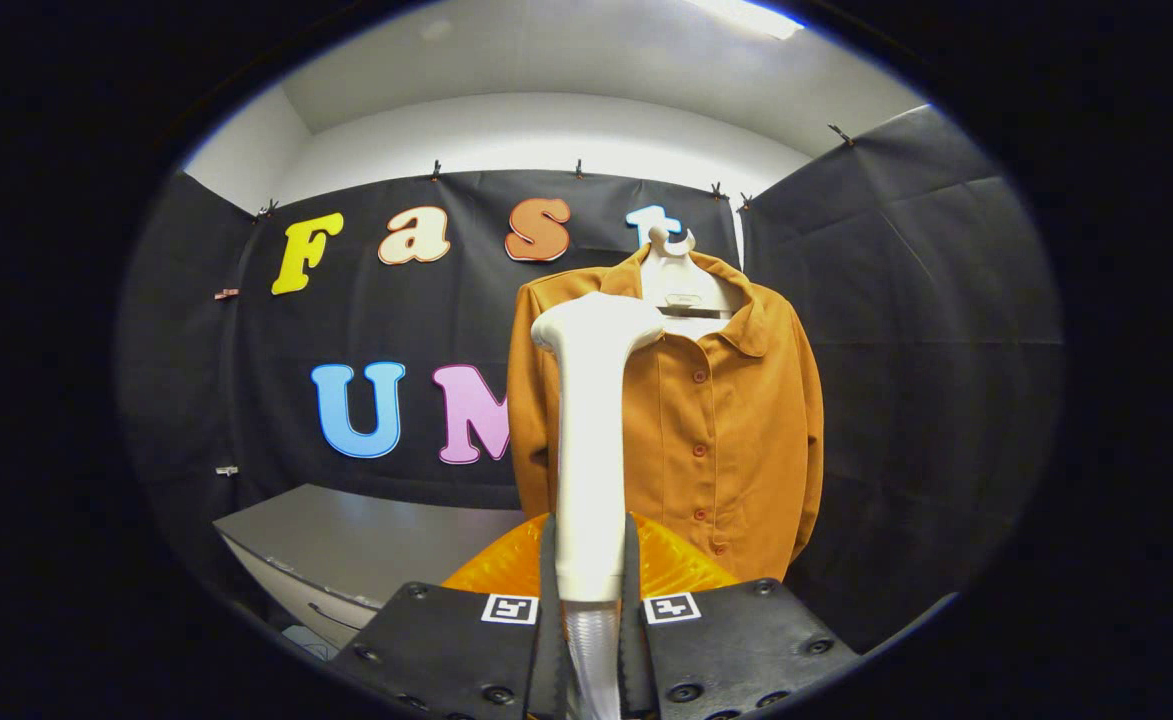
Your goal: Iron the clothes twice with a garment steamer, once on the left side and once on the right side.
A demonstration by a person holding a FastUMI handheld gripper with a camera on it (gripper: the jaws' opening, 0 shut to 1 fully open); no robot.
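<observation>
An orange-brown button-up shirt (716, 430) hangs on a white hanger (681, 285) against the booth's wall, beyond my fingers. A white garment steamer (586, 440) stands upright between my fingers, its handle pinched by both and its head near the shirt's left shoulder and chest. My gripper (588, 590) is shut on the steamer's handle. A translucent orange part (676, 565), apparently the steamer's base, sits just behind the fingers. Whether the steamer head touches the fabric I cannot tell.
A grey table (366, 540) with a drawer front lies low to the left of the fingers. Black cloth walls close the booth behind and to the right of the shirt.
</observation>
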